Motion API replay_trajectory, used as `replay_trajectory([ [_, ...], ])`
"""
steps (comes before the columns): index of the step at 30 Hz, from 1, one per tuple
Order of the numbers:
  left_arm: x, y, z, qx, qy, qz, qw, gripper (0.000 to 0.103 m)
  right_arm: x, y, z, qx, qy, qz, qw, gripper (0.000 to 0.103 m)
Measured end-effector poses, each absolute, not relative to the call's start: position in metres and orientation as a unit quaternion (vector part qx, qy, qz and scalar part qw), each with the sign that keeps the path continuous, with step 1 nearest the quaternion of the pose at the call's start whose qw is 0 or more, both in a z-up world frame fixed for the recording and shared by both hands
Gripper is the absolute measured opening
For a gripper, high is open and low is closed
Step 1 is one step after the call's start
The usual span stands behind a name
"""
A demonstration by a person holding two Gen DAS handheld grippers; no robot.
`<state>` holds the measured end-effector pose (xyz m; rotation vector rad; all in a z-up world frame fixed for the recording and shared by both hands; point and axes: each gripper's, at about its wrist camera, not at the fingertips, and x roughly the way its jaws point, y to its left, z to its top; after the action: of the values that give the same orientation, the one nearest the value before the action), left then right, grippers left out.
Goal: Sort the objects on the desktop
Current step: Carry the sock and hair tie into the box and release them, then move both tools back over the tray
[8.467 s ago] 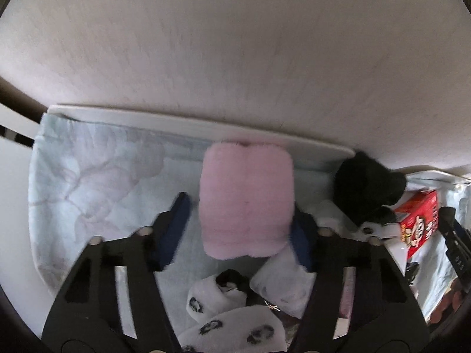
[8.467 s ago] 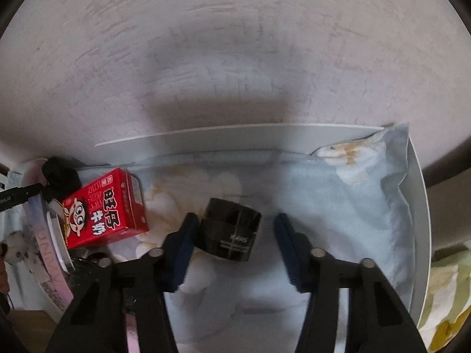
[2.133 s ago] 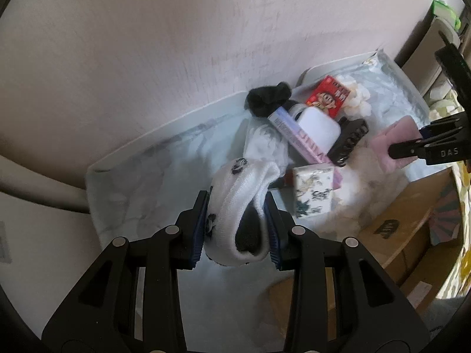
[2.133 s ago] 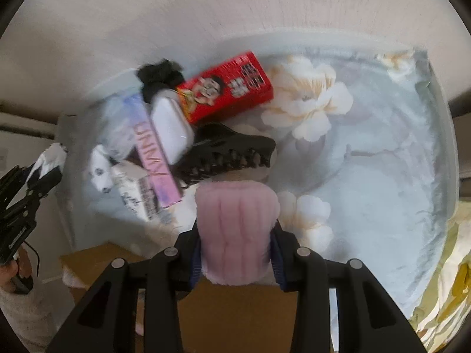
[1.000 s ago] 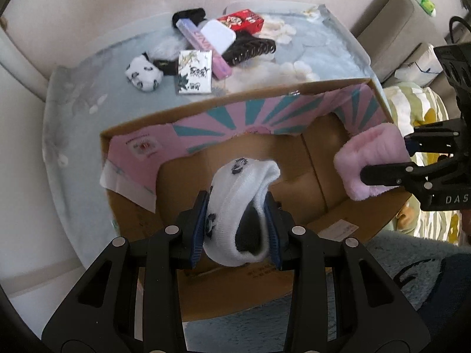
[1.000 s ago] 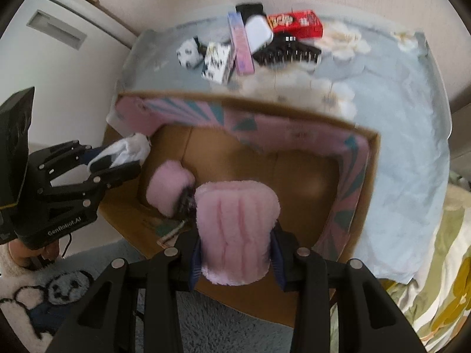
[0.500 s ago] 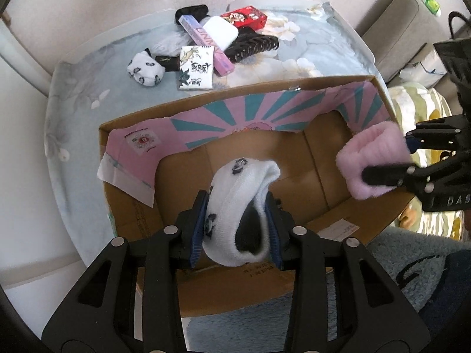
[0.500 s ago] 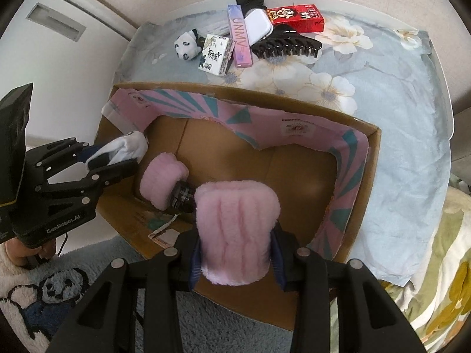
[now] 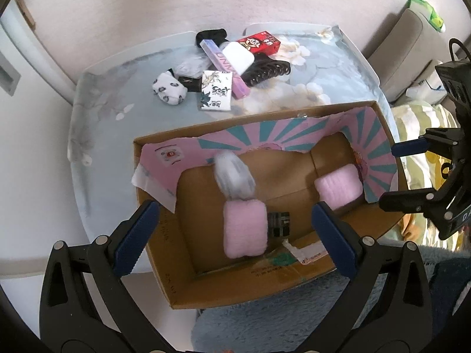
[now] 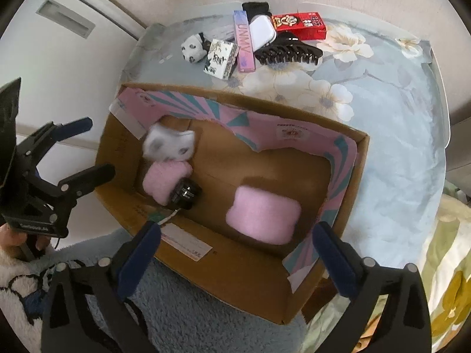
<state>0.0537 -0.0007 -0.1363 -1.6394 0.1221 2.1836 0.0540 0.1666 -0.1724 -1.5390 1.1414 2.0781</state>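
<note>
The left tool [image 9: 235, 236] hangs over the cardboard box [image 9: 182, 282], its jaws just sprung wide with nothing between them; the white sock [image 9: 234, 181], blurred, lies inside beside a pink fluffy pad [image 9: 245, 229]. The right tool [image 10: 237, 253] has likewise just been opening and holds nothing, a second pink pad [image 10: 263, 216] lying in the box below it. On the desk [image 10: 397, 123] beyond are a hair claw [image 10: 287, 50] and a red carton [image 10: 298, 25].

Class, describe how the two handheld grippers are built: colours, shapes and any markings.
Both the left gripper and right gripper have black angular frames with silver rivets and dark blue ridged finger pads. Each body carries small white lettering, too blurred to read fully.
</note>
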Motion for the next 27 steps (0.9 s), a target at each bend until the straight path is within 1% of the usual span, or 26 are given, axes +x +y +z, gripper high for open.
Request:
replay_trajectory([
  [5,0.054,0.001,-0.130,-0.581,0.047,0.786,0.206,0.103,0.060,0.168,-0.169,-0.515,0.425,0.726,0.164,0.103],
  [8,0.052,0.000,-0.128,-0.579,0.048,0.788,0.203,0.103,0.061,0.168,-0.167,-0.509,0.427,0.729,0.166,0.103],
  [12,0.050,-0.005,-0.125,-0.577,0.039,0.790,0.201,0.103,0.060,0.166,-0.167,-0.511,0.426,0.729,0.162,0.103],
  [15,0.048,-0.010,-0.123,-0.576,0.033,0.793,0.197,0.103,0.060,0.169,-0.168,-0.517,0.439,0.717,0.159,0.103],
  [20,0.045,-0.022,-0.118,-0.571,0.023,0.797,0.193,0.103,0.067,0.179,-0.153,-0.491,0.447,0.723,0.190,0.103],
  [27,0.023,-0.024,-0.097,-0.544,0.043,0.814,0.198,0.103,0.071,0.207,-0.132,-0.469,0.437,0.734,0.226,0.103],
])
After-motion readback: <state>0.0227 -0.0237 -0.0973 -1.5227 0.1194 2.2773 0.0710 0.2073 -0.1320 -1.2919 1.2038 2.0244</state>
